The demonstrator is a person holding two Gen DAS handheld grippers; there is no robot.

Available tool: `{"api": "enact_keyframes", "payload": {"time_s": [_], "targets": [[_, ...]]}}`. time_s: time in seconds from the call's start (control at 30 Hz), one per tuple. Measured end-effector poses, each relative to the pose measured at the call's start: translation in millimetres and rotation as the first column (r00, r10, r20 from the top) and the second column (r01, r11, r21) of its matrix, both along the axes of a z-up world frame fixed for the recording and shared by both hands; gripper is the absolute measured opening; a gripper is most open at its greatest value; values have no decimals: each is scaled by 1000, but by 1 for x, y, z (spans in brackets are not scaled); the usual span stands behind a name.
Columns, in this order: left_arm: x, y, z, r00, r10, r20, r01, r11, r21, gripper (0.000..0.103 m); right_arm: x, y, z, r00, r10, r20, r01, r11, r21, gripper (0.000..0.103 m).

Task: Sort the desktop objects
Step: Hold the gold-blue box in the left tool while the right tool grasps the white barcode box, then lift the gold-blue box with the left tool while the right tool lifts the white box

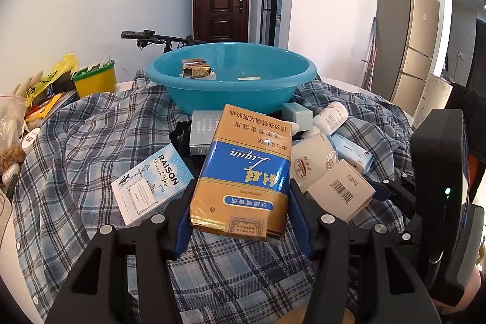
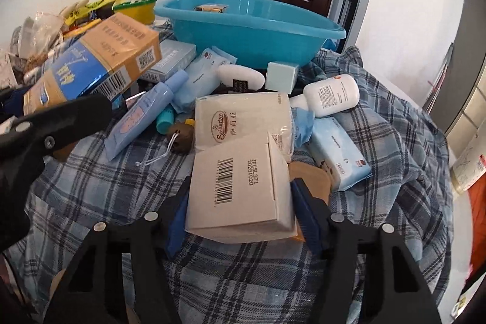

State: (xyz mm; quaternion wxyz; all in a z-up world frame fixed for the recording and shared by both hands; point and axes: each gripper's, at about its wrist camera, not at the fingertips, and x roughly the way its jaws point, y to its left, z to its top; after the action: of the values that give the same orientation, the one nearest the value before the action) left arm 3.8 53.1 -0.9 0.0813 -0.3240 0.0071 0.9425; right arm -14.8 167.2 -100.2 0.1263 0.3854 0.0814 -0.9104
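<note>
My left gripper (image 1: 240, 211) is shut on a gold and blue cigarette carton (image 1: 243, 169) and holds it above the plaid cloth (image 1: 91, 135). The carton also shows in the right wrist view (image 2: 91, 59) at the left. My right gripper (image 2: 240, 211) is shut on a beige cardboard box with a barcode (image 2: 243, 187); it also shows in the left wrist view (image 1: 340, 190). A blue basin (image 1: 231, 75) stands behind the pile with a cigarette pack (image 1: 196, 69) inside. The basin also shows in the right wrist view (image 2: 252, 26).
On the cloth lie a Raison box (image 1: 148, 184), a grey box (image 1: 203, 132), a white bottle (image 2: 331, 94), a blue tube (image 2: 142, 114), tissue packs (image 2: 337, 154), a Saizeriya napkin pack (image 2: 240, 117) and a pale green box (image 2: 281, 75). Snack bags and a yellow tub (image 1: 94, 78) crowd the left.
</note>
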Motion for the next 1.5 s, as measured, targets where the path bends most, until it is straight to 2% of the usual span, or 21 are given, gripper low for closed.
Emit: {"api": "enact_keyframes", "payload": {"time_s": [0.17, 0.4, 0.57, 0.7, 0.87, 1.5], "targets": [[1, -1, 3, 1000, 19, -15, -19, 1000, 3, 58, 5, 19, 16, 1000, -29, -10, 27, 990, -137, 61], [8, -8, 11, 998, 31, -52, -29, 998, 54, 58, 29, 33, 58, 980, -114, -165, 70, 965, -251, 61], [18, -11, 24, 992, 42, -119, -32, 996, 83, 58, 53, 30, 88, 935, -138, -327, 59, 969, -240, 61], [29, -10, 36, 980, 39, -194, -22, 996, 87, 58, 65, 22, 103, 911, -127, -393, 39, 973, -226, 61], [38, -6, 45, 974, 29, -224, -11, 997, 77, 58, 73, 17, 110, 905, -113, -409, 27, 977, -211, 61], [41, -1, 44, 979, 9, -203, 1, 999, 51, 58, 65, 21, 100, 924, -117, -365, 45, 979, -201, 61]]}}
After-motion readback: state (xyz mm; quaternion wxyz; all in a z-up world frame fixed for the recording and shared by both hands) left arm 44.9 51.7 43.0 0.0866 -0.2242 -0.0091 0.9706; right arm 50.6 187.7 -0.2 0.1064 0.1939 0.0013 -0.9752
